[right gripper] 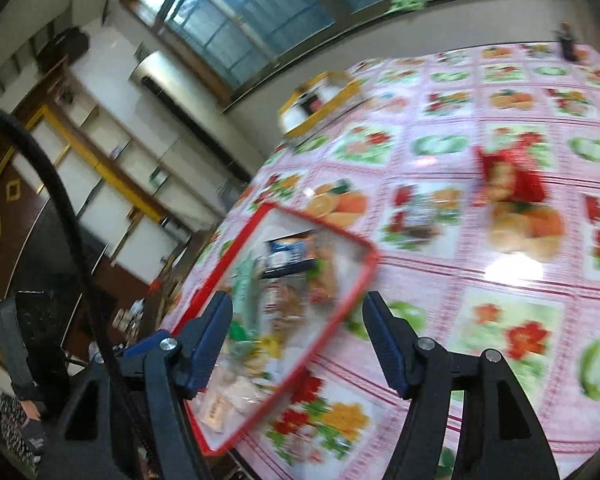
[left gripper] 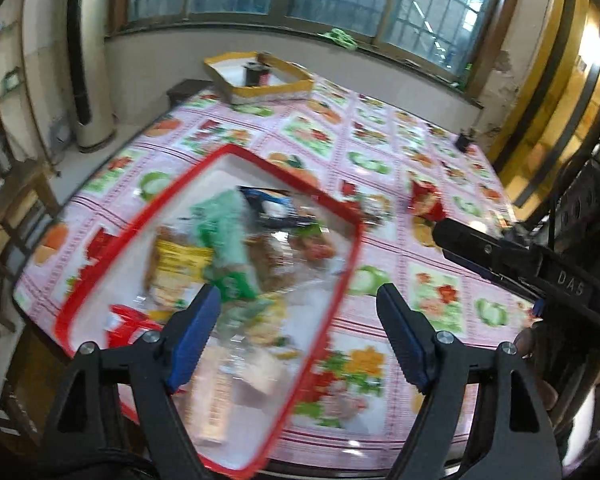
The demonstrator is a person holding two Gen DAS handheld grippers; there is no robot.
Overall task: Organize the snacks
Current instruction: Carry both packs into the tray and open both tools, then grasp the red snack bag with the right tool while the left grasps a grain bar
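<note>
Both tools, left tool [left gripper: 298,328] and right tool [right gripper: 296,334], gape wide and hold nothing. Beneath them, the red-rimmed tray [left gripper: 342,284] at the table's [left gripper: 440,300] near edge holds most snacks. Beyond the tray, one red packet [left gripper: 426,200] lies loose. Nearly finished, I judge.

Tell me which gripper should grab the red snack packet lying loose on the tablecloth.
Right, probably. The red packet lies ahead and right of the red-rimmed tray, on the right gripper's side. The left gripper, also open, hovers over the tray.
</note>
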